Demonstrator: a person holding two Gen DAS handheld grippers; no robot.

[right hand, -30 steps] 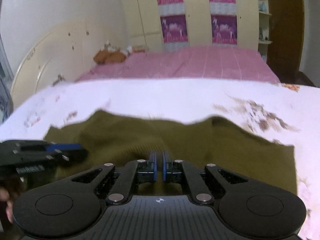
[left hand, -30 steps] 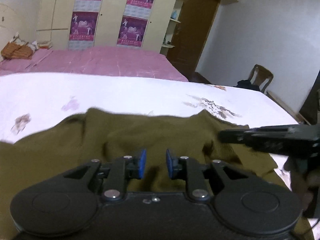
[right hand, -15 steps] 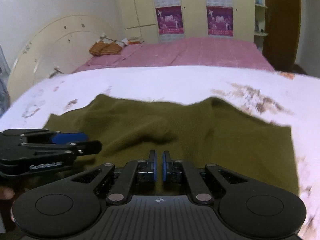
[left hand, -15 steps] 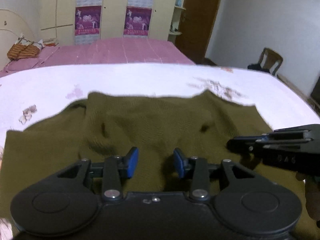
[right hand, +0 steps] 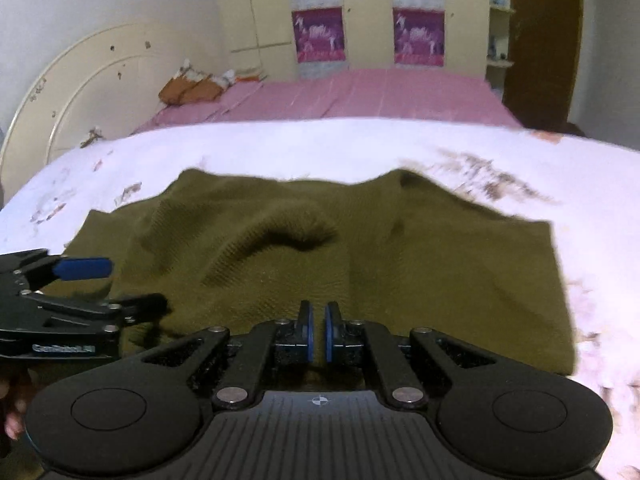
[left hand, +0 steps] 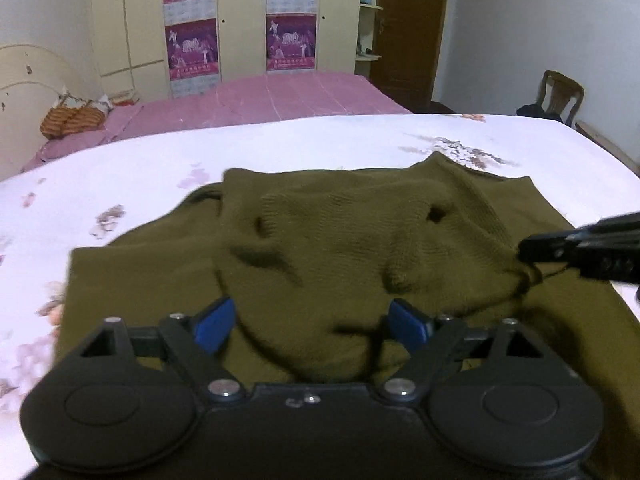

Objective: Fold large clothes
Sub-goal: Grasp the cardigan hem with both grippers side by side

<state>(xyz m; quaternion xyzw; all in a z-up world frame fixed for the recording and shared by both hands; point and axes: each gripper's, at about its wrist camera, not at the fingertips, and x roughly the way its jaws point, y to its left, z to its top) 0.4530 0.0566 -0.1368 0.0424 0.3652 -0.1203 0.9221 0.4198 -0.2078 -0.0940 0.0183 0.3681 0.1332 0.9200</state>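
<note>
Olive-green knitted sweater spread on the bed with the white flowered sheet, directly ahead of both hand-held grippers and partly below them. Probably laid flat like this to make clean folds possible; one layer already doubled over, with a soft ridge across the middle, so the folding judged as begun but not finished.

Left hand-held gripper low over the near edge of the sweater, blue pads far apart and a hump of knit bulging up between them without being pinched (so holding nothing). Wide opening perhaps for taking a thick bunch of fabric, only a guess.

Right hand-held gripper also over the near part of the sweater, pads drawn narrow with a thin gap. In the left wrist view its tip seems to touch a puckered bit of knit on the right, as if pinching the edge; from its own camera no cloth visible between the pads, so a real grip impossible to confirm.

Beyond the grippers, a second bed with a pink cover, and a wooden chair far to the right.

Writing: a light blue label on the side of the left hand-held gripper, seen from the right wrist camera, too blurred to read. Purple posters on the wardrobe doors with small print, not legible.
</note>
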